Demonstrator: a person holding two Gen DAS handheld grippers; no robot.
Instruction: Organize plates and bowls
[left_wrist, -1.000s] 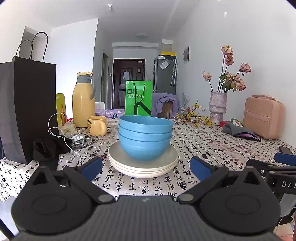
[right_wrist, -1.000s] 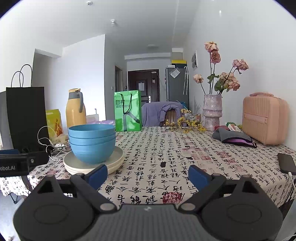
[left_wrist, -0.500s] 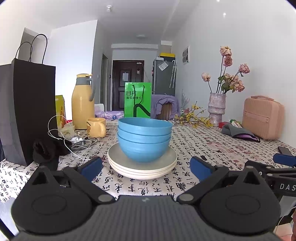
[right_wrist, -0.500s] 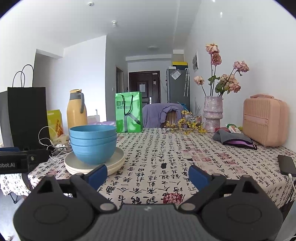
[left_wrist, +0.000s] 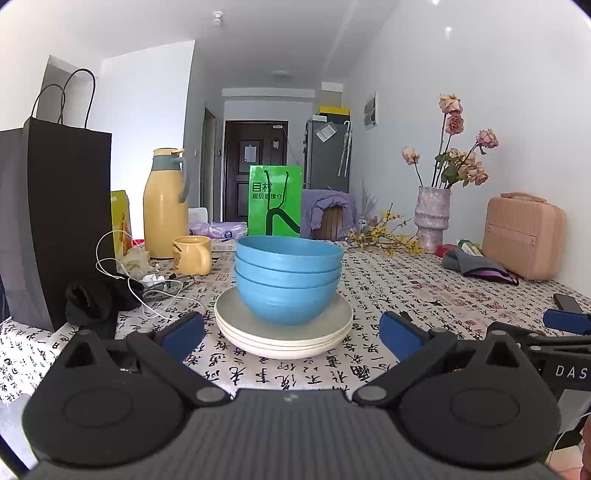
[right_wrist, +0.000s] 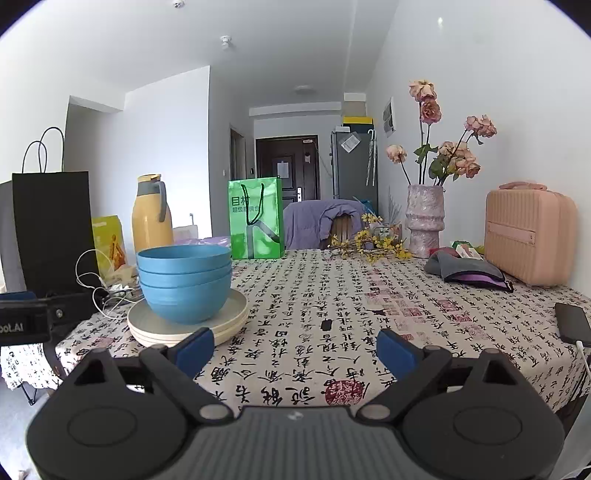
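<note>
Cluttered table (left_wrist: 406, 295): mug (left_wrist: 192, 254), cables (left_wrist: 147, 284) flank stacked bowls (left_wrist: 288, 280); both hand-held grippers (left_wrist: 291, 334) (right_wrist: 295, 349) spread, empty.

— Count of bowls? 
— Three blue bowls (left_wrist: 288, 280), nested. 
— Plates? 
— Three cream plates (left_wrist: 284, 332), stacked beneath. 
— Other items? 
— One mug (left_wrist: 192, 254), one flask (left_wrist: 164, 203), two paper bags (left_wrist: 51, 221), one vase (left_wrist: 431, 218).

The bench (left_wrist: 406, 295) is covered by a calligraphy-print cloth; stacked plates (left_wrist: 284, 341), a yellow mug (left_wrist: 192, 254), a vase (left_wrist: 431, 218) and a phone (right_wrist: 572, 323) are carried.
</note>
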